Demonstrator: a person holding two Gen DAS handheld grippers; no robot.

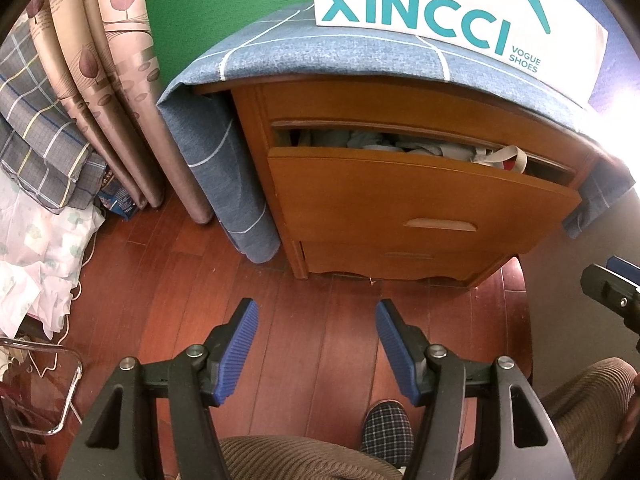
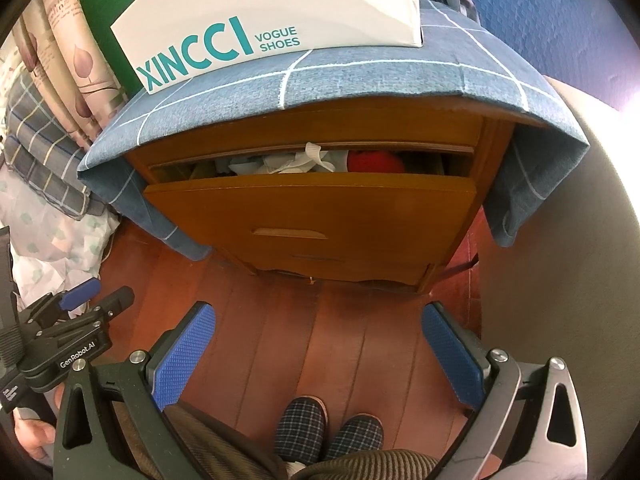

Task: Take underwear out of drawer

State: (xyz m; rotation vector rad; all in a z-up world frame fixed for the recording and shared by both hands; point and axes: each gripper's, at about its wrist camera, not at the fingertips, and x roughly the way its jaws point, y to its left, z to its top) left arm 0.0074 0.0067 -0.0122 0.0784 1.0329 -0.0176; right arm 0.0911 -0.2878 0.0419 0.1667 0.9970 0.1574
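A wooden nightstand has its top drawer (image 1: 420,196) pulled partly out; the drawer (image 2: 312,208) also shows in the right wrist view. Crumpled grey, white and red underwear (image 2: 304,162) fills it; in the left wrist view the clothes (image 1: 420,146) show with a beige band hanging over the edge. My left gripper (image 1: 316,312) is open and empty, low above the floor in front of the nightstand. My right gripper (image 2: 318,316) is open wide and empty, also in front of it. Each gripper shows at the edge of the other's view.
A blue checked cloth (image 2: 360,80) covers the nightstand top, with a white XINCCI shoe box (image 2: 260,8) on it. Curtains (image 1: 112,60) and piled bedding (image 1: 40,220) stand at the left. A lower drawer (image 1: 400,260) is closed. My slippered feet (image 2: 328,428) rest on the wooden floor.
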